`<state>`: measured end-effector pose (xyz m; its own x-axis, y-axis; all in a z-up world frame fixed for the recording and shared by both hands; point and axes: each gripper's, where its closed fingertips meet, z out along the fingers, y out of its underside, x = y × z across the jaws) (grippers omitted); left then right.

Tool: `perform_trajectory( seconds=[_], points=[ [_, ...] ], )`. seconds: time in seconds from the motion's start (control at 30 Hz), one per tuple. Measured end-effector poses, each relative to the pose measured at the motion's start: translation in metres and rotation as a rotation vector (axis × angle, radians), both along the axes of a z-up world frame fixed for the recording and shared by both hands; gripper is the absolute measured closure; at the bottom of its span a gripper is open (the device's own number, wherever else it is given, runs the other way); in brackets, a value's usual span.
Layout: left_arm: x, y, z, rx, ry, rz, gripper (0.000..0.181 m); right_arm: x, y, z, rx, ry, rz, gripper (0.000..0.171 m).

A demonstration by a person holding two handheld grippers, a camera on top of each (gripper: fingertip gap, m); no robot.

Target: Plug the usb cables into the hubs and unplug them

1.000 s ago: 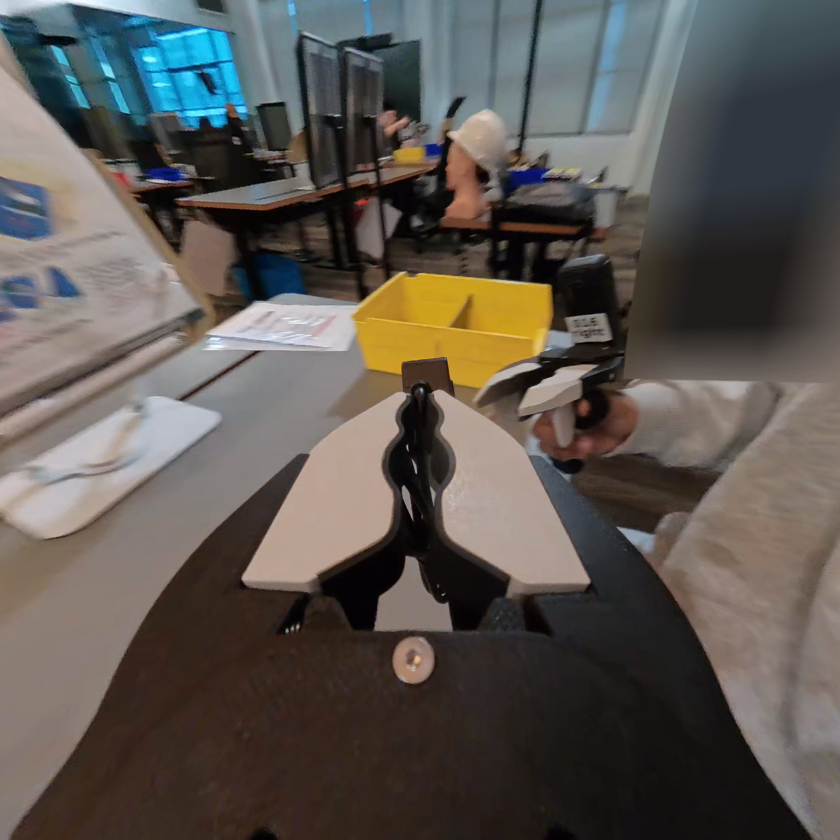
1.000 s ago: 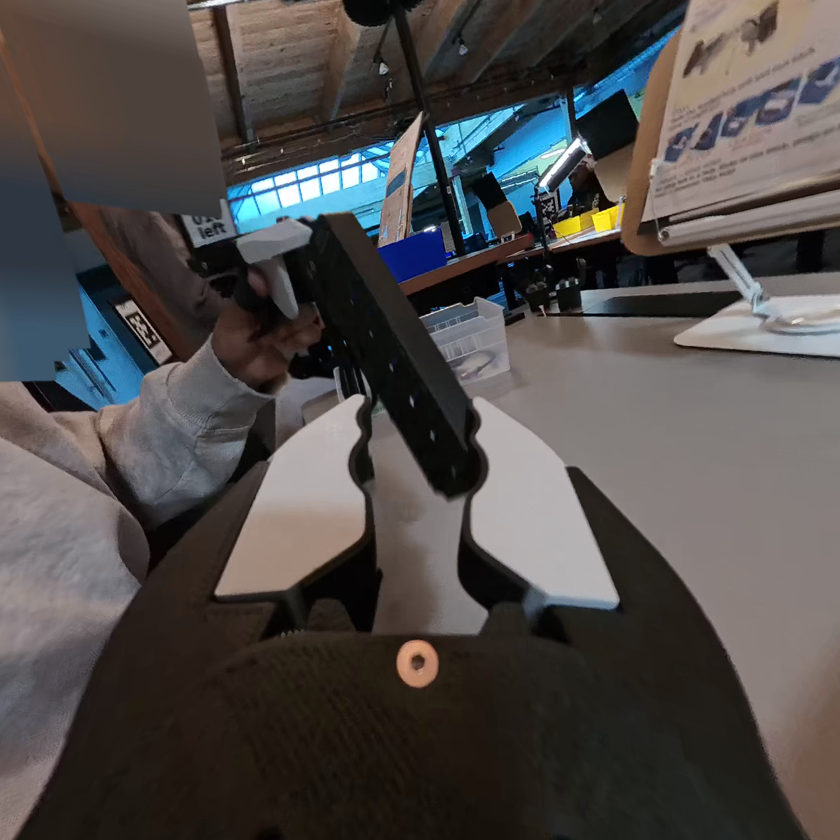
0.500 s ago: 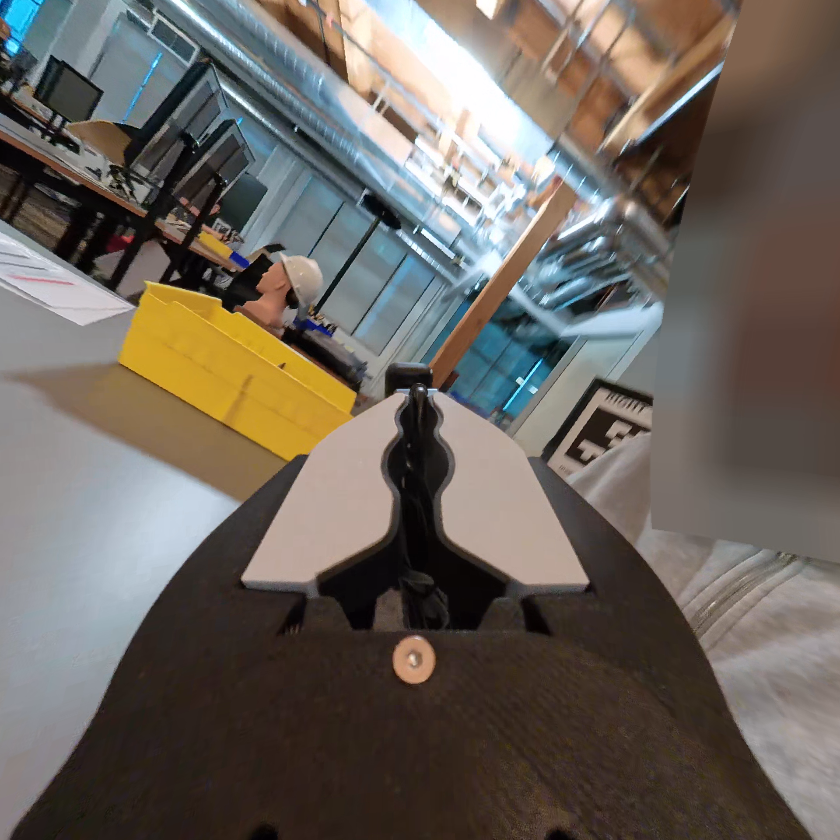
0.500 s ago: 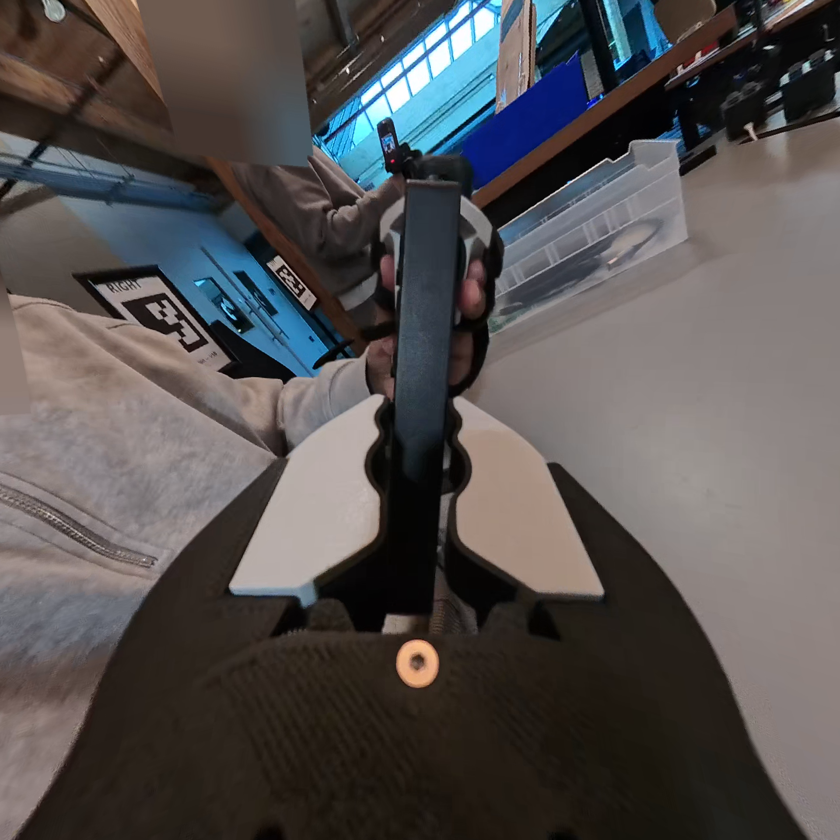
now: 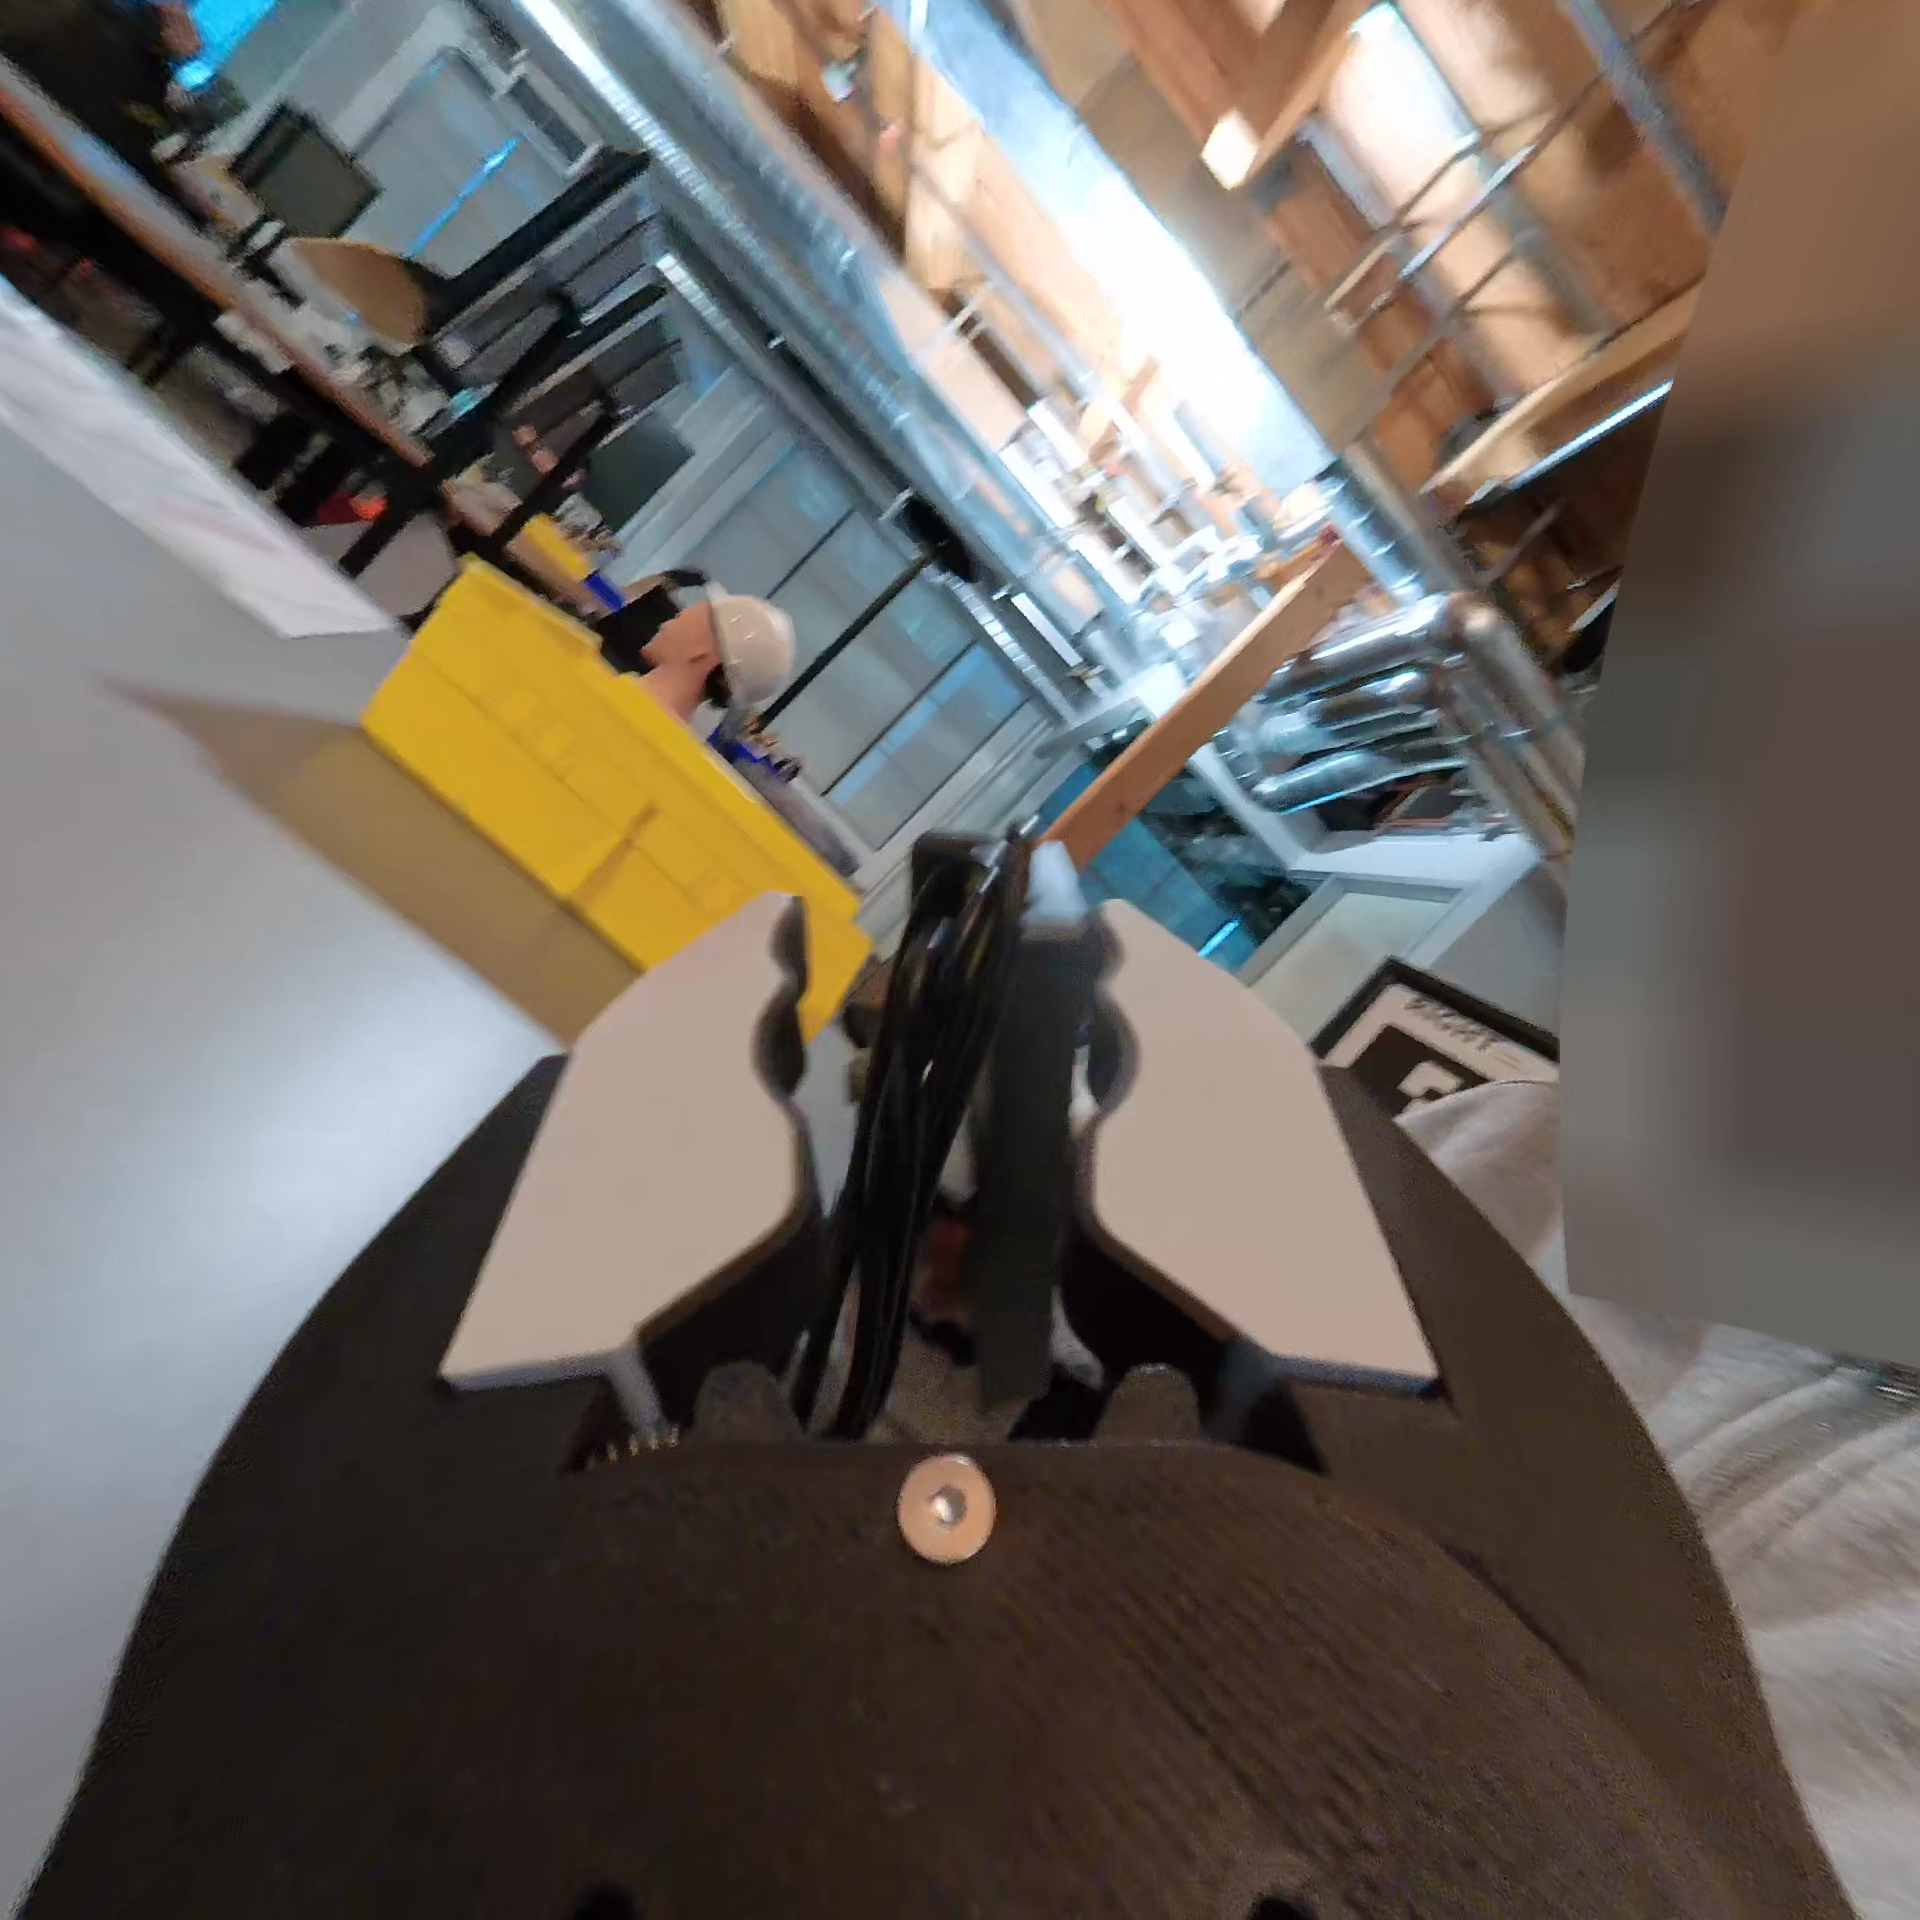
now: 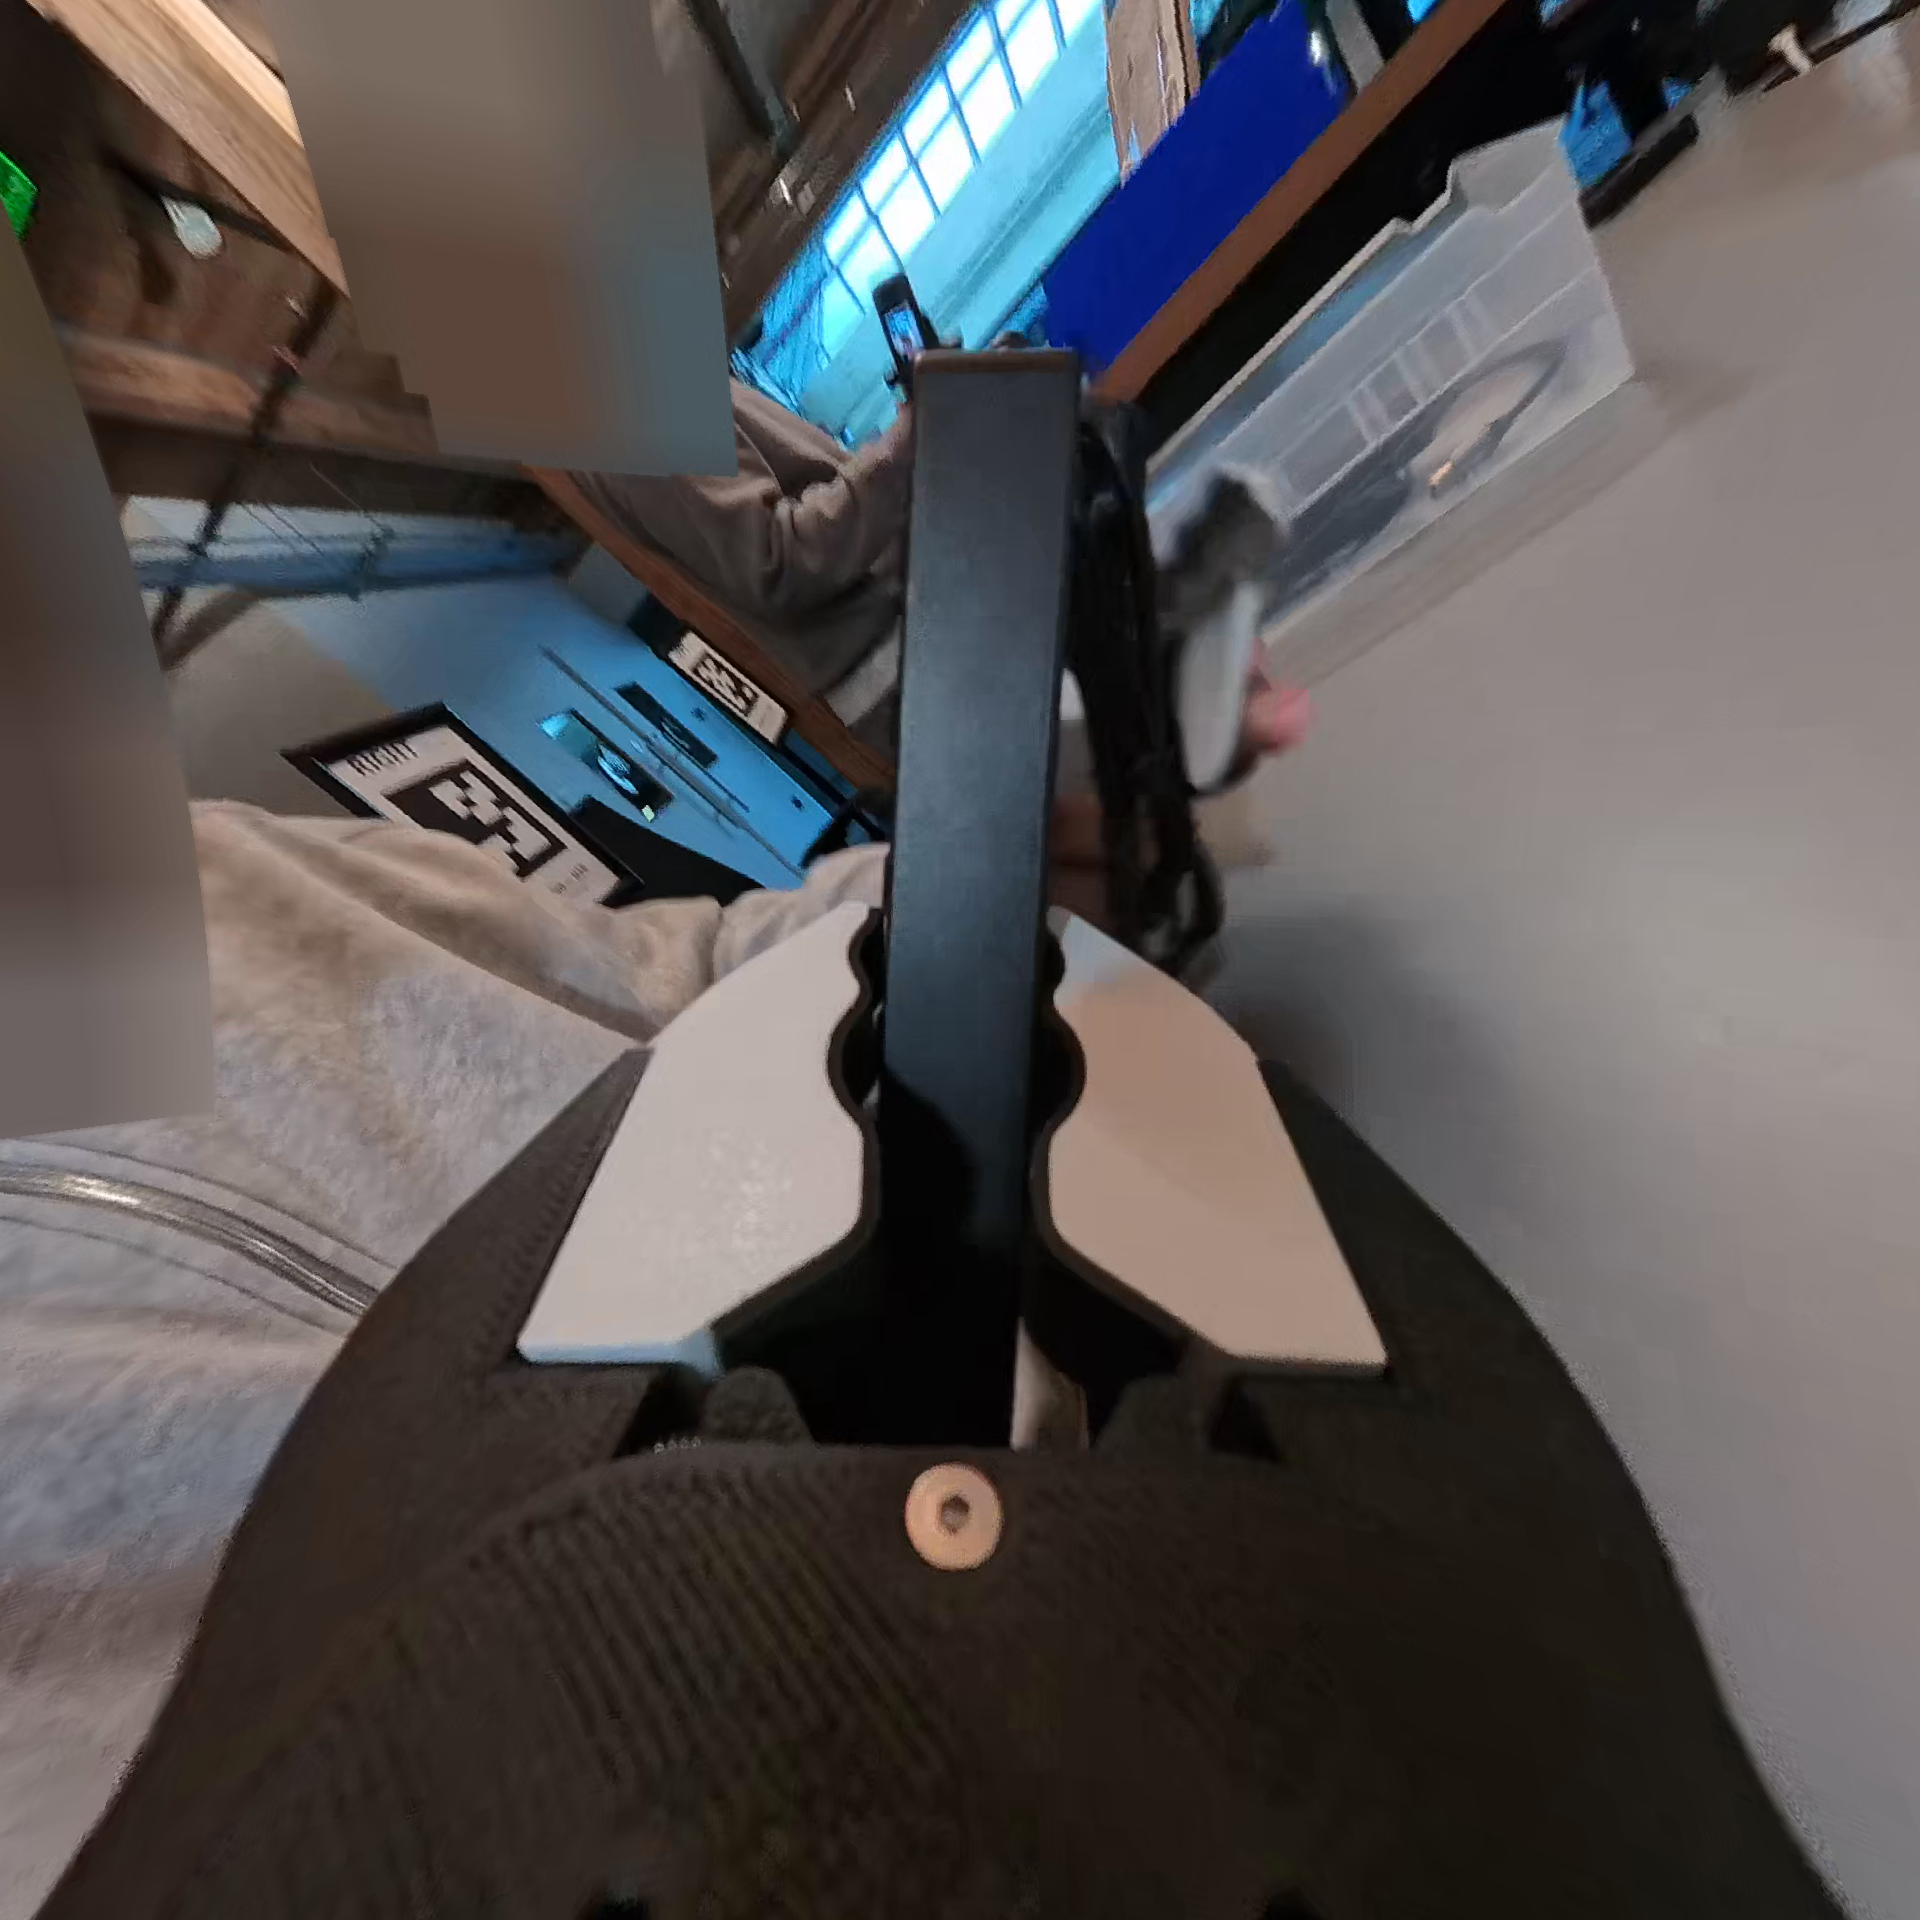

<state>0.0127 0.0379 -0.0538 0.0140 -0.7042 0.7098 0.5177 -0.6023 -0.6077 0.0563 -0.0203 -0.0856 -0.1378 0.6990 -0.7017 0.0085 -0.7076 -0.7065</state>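
R hand-held gripper (image 6: 961, 997) clamps black board (image 6: 982, 665) edge-on, cables (image 6: 1127, 665) just beside

Matt black hub (image 6: 982, 727); glossy cables (image 5: 914, 1091) (plastic-sheathed); smooth table (image 6: 1610, 935).

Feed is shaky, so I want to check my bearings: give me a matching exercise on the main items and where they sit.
Things:
1. yellow bin
2. clear plastic bin
3. black hub
4. black cables

Places:
A. clamped edge-on between the right gripper fingers
B. on the table, ahead-left in the left wrist view
C. loose bundle between the spread fingers of the left gripper
D. on the table, upper right in the right wrist view

Pairs: 1-B, 2-D, 3-A, 4-C
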Motion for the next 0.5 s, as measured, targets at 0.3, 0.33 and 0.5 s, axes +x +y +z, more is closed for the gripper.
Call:
perform_trajectory(
  seconds=[0.3,0.33,0.5],
  points=[
    [0.038,-0.014,-0.043,0.012,0.237,-0.103,0.133,0.015,0.016,0.011,-0.038,0.082,-0.057,0.145],
    [0.037,-0.013,-0.044,0.019,0.251,-0.099,0.131,0.015,0.018,0.011,-0.049,0.085,-0.064,0.145],
    [0.05,-0.025,-0.04,0.002,0.241,-0.167,0.097,0.011,0.019,0.001,-0.048,0.029,-0.07,0.145]
  ],
)
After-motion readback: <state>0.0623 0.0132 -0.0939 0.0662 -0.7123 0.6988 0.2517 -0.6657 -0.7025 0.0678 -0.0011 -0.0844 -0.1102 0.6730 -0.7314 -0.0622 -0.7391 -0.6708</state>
